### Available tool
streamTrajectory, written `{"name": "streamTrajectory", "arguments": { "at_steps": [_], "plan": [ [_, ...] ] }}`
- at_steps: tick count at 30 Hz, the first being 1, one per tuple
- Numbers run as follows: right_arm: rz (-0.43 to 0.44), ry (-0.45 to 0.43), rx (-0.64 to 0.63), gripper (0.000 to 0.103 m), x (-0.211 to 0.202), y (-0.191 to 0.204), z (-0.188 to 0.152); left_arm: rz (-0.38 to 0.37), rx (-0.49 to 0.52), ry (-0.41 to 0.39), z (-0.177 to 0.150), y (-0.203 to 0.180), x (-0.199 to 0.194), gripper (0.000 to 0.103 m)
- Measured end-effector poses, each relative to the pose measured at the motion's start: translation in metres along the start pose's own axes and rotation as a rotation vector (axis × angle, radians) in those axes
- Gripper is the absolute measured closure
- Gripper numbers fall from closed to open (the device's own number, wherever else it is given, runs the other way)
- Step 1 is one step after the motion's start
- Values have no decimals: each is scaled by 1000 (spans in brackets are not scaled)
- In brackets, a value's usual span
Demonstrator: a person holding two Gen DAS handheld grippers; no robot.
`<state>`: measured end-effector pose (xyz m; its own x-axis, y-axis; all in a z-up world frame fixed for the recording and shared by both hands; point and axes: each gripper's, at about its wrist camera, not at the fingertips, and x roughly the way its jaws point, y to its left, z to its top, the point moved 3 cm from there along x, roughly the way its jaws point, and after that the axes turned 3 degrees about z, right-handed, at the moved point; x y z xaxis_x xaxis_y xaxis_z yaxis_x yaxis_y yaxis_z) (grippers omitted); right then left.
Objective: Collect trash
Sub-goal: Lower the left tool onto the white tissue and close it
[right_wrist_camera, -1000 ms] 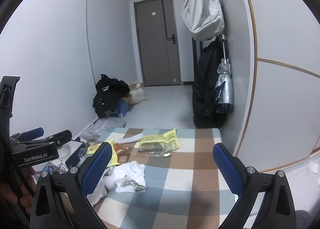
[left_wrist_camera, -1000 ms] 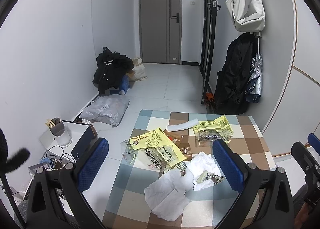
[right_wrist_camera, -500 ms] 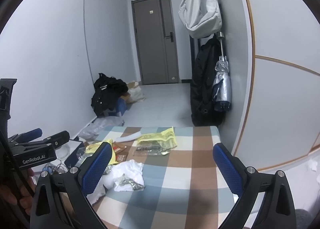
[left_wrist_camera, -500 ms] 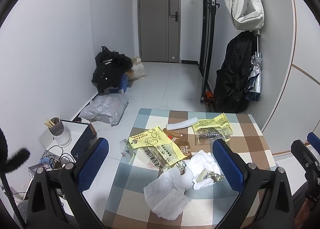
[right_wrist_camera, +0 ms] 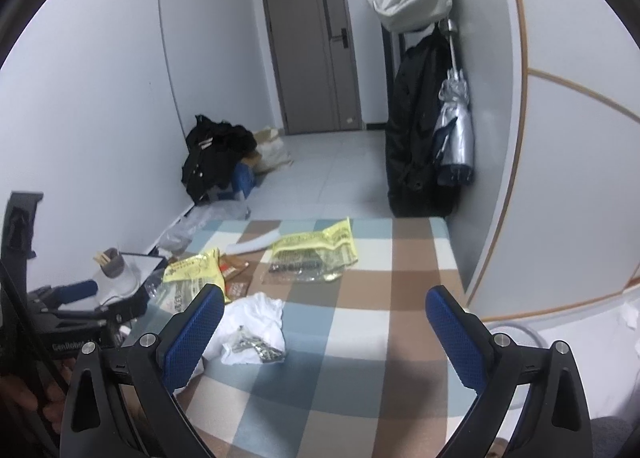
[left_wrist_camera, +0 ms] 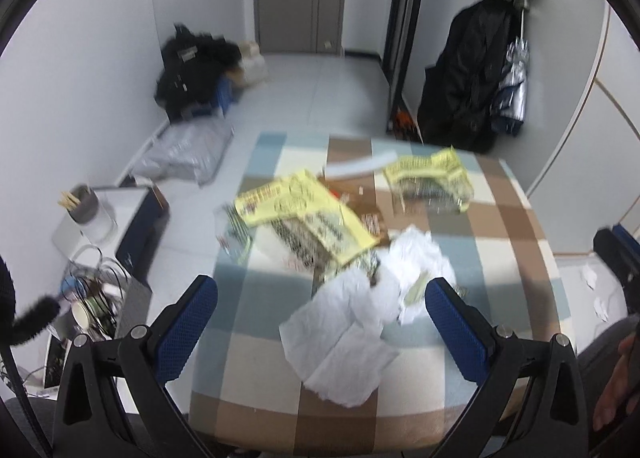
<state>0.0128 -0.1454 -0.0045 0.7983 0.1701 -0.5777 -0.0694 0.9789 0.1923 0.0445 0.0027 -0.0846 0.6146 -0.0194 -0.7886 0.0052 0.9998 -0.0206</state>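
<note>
Trash lies on a checked table (left_wrist_camera: 516, 226) (right_wrist_camera: 408, 294). White crumpled tissues (left_wrist_camera: 344, 322) (right_wrist_camera: 256, 318) lie near the front, with a small foil wrapper (right_wrist_camera: 256, 348) on them. A big yellow wrapper (left_wrist_camera: 308, 214) (right_wrist_camera: 196, 268) lies left of centre, and a second yellow wrapper (left_wrist_camera: 432, 174) (right_wrist_camera: 316, 250) lies further back, beside a white strip (left_wrist_camera: 360, 166). My left gripper (left_wrist_camera: 320, 314) is open and empty, above the tissues. My right gripper (right_wrist_camera: 320, 322) is open and empty, above the table's front right part.
Left of the table are a low white stand with a cup of sticks (left_wrist_camera: 82, 204), cables (left_wrist_camera: 92, 290) and a grey plastic bag (left_wrist_camera: 184, 154) on the floor. A black coat and umbrella (right_wrist_camera: 428, 138) hang at the right wall. Dark clothes (right_wrist_camera: 216, 154) lie by the far wall.
The left gripper has tipped down and moved closer to the table, so the trash looks larger and blurred. The right gripper has tilted down slightly. Both stay open.
</note>
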Motion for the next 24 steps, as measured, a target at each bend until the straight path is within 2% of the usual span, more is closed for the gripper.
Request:
{"name": "streamTrajectory", "arguments": {
  "at_steps": [6, 10, 15, 17, 21, 22, 24],
  "plan": [
    [16, 36, 11, 1, 17, -4, 1, -42, 54, 124, -19, 3, 18, 3],
    [34, 67, 16, 2, 26, -6, 1, -70, 89, 199, -32, 6, 29, 9],
    [37, 90, 17, 2, 33, -8, 2, -81, 136, 260, -41, 2, 39, 17],
    [46, 100, 22, 2, 34, -7, 2, -82, 163, 273, -45, -1, 42, 23],
    [54, 110, 14, 2, 36, -4, 3, -81, 215, 261, -44, -8, 40, 26],
    [56, 110, 11, 2, 36, -3, 3, -83, 220, 267, -44, -10, 41, 29],
    [62, 111, 8, 2, 37, -1, 3, -83, 240, 288, -45, -12, 46, 42]
  ]
}}
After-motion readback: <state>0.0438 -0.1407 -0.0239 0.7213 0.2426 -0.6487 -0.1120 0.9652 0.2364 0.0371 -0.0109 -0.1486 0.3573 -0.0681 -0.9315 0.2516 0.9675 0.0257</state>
